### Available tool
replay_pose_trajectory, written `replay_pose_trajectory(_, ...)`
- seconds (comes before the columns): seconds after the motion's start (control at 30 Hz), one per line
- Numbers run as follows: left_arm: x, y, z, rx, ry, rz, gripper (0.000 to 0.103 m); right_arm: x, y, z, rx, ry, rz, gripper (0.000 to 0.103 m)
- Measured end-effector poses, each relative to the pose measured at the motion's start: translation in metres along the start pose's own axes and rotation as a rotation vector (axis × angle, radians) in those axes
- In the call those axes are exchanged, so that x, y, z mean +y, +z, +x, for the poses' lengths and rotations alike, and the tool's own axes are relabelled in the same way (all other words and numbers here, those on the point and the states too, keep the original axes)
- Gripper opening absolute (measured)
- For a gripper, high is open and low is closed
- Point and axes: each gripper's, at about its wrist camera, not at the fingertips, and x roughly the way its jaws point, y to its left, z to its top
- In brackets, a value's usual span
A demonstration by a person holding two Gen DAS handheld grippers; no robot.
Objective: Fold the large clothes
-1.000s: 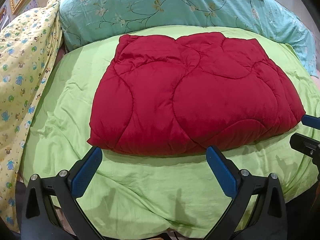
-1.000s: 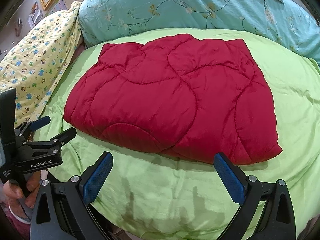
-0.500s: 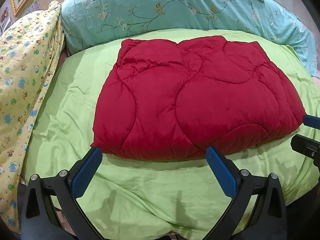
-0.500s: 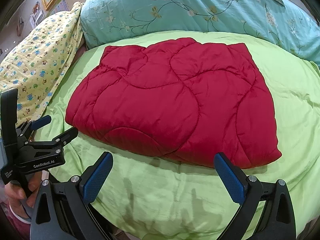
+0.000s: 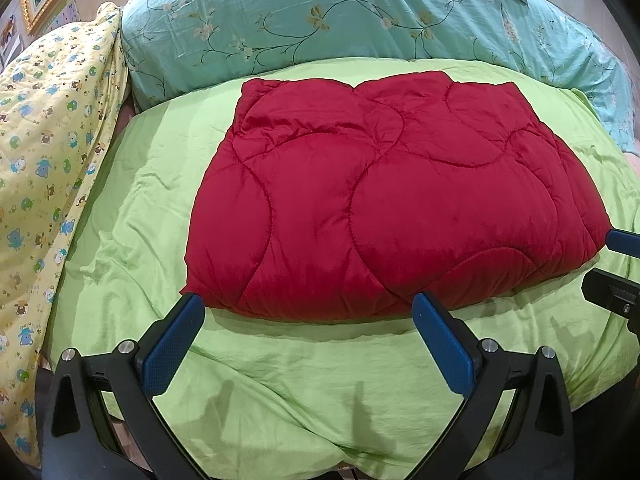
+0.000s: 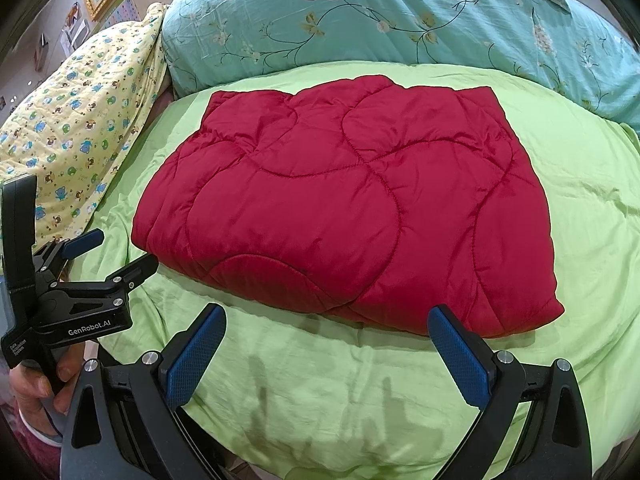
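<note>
The red quilted garment lies flat on the green bedsheet, already folded into a thick, wide packet. Its long axis runs from 9 o'clock to 3 o'clock across both wrist views. The near folded edge faces you.

Your left gripper is wide open and holds nothing. The packet lies at 12 o'clock from it, just beyond the fingertips, and the near left corner of the packet is just beside the left blue pad. Whether it touches the pad, I cannot tell.

Your right gripper is also spread open and empty. From it the packet lies also at 12 o'clock, and the near right corner is just above the right pad, at about 1 o'clock.

So each hand is nearer to its own corner: left to the left corner, right to the right one. In my judgement, if one more fold is wanted, you take both near corners and carry them toward the teal floral pillow at 12 o'clock. The padding is thick and slippery-looking, so a shallow pinch may lose the upper layers.
</note>
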Motion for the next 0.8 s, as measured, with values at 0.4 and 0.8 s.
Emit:
replay_pose_trajectory(0.4,-0.0010,0.0004,-0.0001,0.000,0.002,-0.001,0.103,-0.0006,0.0001,-0.0009,-0.004,0.001,0.000,0.102)
replay_pose_trajectory(0.8,-0.0024,0.0050,-0.0047,-0.016,0.000,0.001,0.103,-0.0012,0.0004,-0.0007,-0.004,0.003,0.000,0.102)
